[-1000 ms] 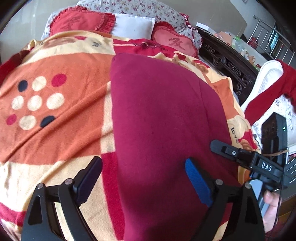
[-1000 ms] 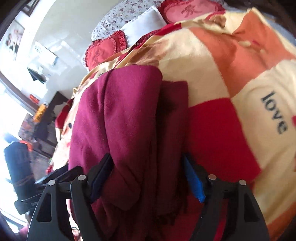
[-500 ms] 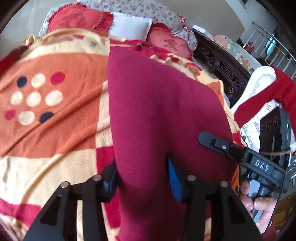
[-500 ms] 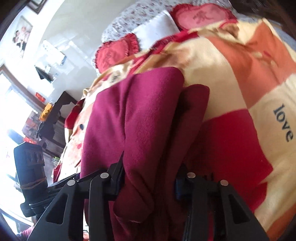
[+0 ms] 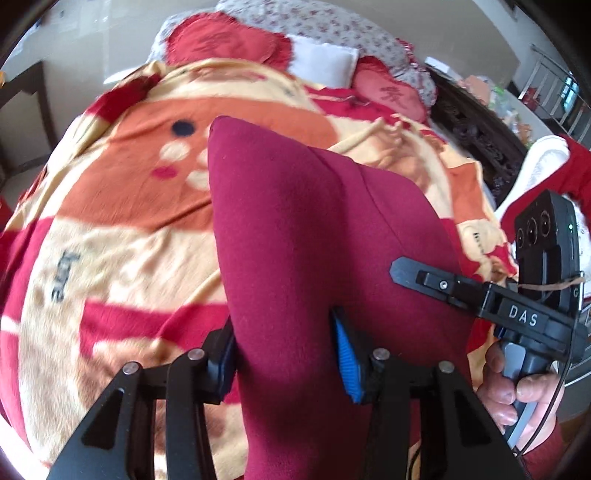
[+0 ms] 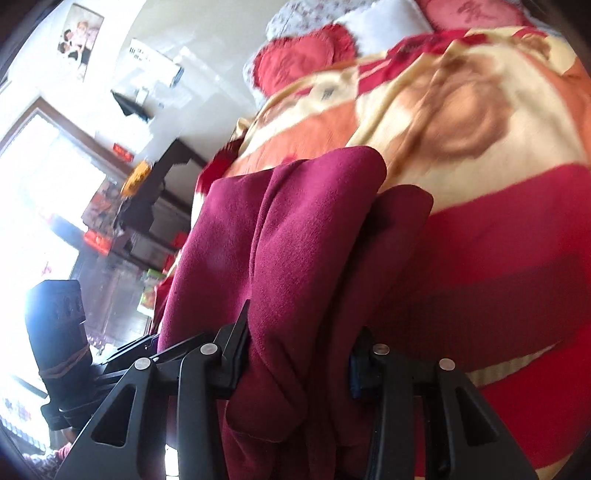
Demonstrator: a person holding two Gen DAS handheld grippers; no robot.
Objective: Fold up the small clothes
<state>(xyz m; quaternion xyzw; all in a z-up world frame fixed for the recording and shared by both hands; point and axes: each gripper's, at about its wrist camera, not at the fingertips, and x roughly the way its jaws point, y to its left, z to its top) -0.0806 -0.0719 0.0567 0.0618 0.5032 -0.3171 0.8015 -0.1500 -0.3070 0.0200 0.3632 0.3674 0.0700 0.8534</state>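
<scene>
Both my grippers — left (image 5: 286, 354), right (image 6: 299, 360) — have fingers clamped on the maroon garment (image 5: 295, 221) near edge, lifting it toward 12 o'clock over the blanket (image 5: 110, 240) to fold.

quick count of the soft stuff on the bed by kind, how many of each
maroon garment: 1
patterned blanket: 1
red heart cushions: 2
white pillow: 1
floral pillow: 1
total: 6

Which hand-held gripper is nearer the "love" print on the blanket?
Left. The left hand-held gripper, shut on the maroon garment, is beside the "love" print; the right hand-held gripper is beyond the garment.
</scene>
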